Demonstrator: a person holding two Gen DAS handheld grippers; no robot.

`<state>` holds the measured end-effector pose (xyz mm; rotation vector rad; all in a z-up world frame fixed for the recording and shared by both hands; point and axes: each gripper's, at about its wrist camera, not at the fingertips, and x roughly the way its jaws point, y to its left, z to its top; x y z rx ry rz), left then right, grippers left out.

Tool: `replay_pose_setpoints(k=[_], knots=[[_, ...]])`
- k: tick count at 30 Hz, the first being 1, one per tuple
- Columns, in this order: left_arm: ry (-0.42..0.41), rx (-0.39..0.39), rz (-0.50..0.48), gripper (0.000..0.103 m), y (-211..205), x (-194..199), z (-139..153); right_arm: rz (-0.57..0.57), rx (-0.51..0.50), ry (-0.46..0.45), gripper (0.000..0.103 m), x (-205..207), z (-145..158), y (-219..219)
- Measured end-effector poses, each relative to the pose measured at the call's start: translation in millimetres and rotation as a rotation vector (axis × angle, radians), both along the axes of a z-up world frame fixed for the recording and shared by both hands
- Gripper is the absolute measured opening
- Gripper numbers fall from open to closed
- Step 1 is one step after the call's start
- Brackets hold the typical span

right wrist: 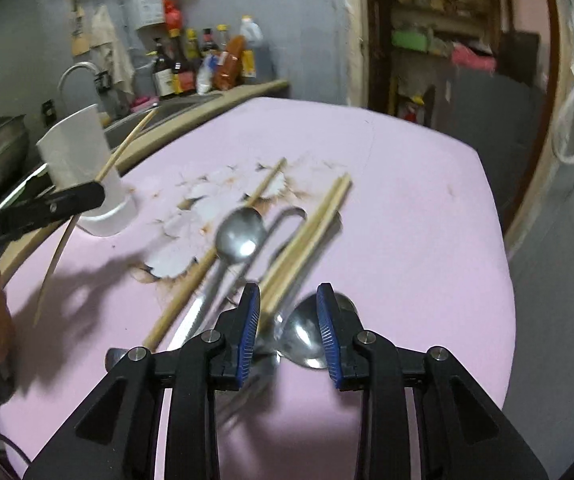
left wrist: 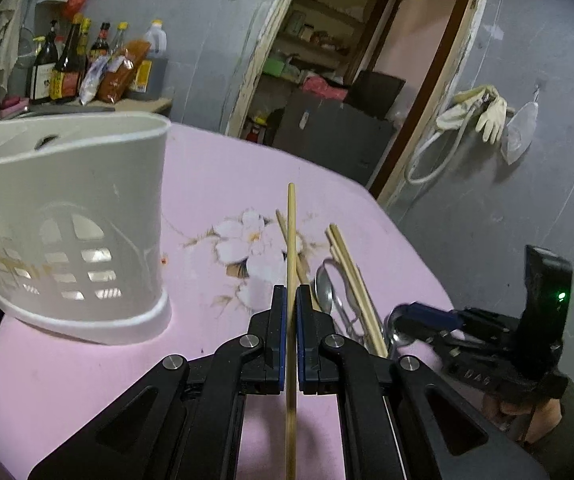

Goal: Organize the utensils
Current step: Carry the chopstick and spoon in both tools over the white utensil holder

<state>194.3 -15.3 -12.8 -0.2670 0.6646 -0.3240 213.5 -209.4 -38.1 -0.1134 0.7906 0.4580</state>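
The left claw (left wrist: 291,300) is clamped on one chopstick (left wrist: 291,240), which runs straight out ahead between its fingers, lifted above the pink counter (left wrist: 215,168). The white utensil holder (left wrist: 67,224) stands to its left. The right claw (right wrist: 289,312) is spread wide, gripping nothing — its fingers straddle a spoon bowl (right wrist: 305,340), with a chopstick pair (right wrist: 311,232) and another spoon (right wrist: 241,236) lying just ahead.

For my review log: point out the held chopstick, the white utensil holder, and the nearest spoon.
held chopstick (left wrist: 291,240), left wrist view, shaft above the jaws.
white utensil holder (left wrist: 67,184), left wrist view, front wall.
nearest spoon (right wrist: 305,338), right wrist view, bowl.
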Motion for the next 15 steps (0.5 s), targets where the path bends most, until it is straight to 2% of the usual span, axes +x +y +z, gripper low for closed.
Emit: replay_pose_setpoints(k=[5,8,11,15], knots=[[0.036,-0.01,-0.018,0.002,-1,5,-8,-0.088,0.0,-0.012,0.037,-11,4,-18],[0.042,-0.019,-0.015,0.002,0,6,-8,-0.103,0.02,0.053,0.039,-2,-4,-24],[0.045,-0.022,-0.014,0.002,1,7,-8,-0.097,0.082,0.078,0.04,8,-3,-27],[0.045,-0.019,-0.015,0.002,-1,6,-7,-0.074,0.118,0.134,0.023,16,-10,-24]])
